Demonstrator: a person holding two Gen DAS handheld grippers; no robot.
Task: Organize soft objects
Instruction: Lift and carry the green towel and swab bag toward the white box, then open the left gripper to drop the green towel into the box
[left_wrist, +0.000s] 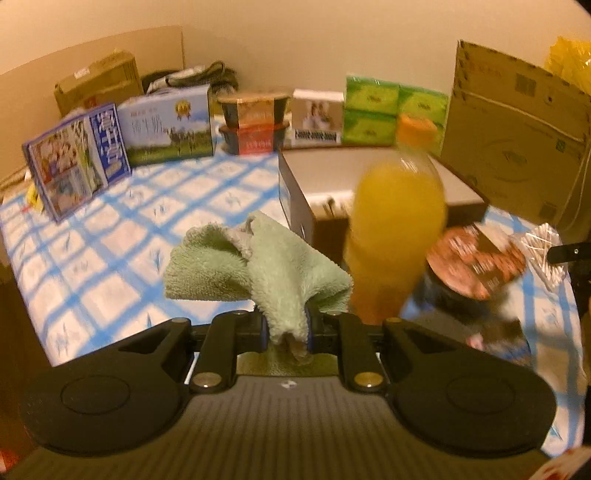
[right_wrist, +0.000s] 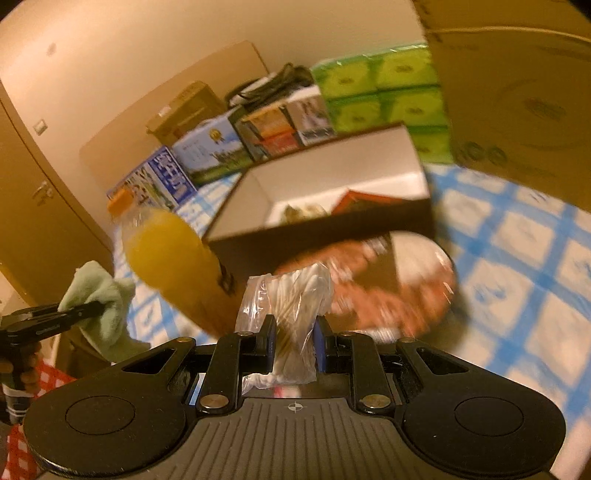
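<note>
The open box (right_wrist: 325, 192) lies ahead of both grippers on the checked table (right_wrist: 517, 266). The orange bottle (right_wrist: 173, 266) stands in front of the box, in the way. The left gripper (left_wrist: 288, 328) pinches a green towel (left_wrist: 266, 266); the right gripper (right_wrist: 293, 347), nearer the box, clamps a bag of cotton swabs (right_wrist: 291, 306).

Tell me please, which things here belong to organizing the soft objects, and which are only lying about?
Belong to the job:
- green towel, held in the left gripper
- clear bag of cotton swabs, held in the right gripper
- open box, probably the container

Only lying about:
- orange juice bottle
- noodle bowl
- green tissue packs
- milk carton
</note>
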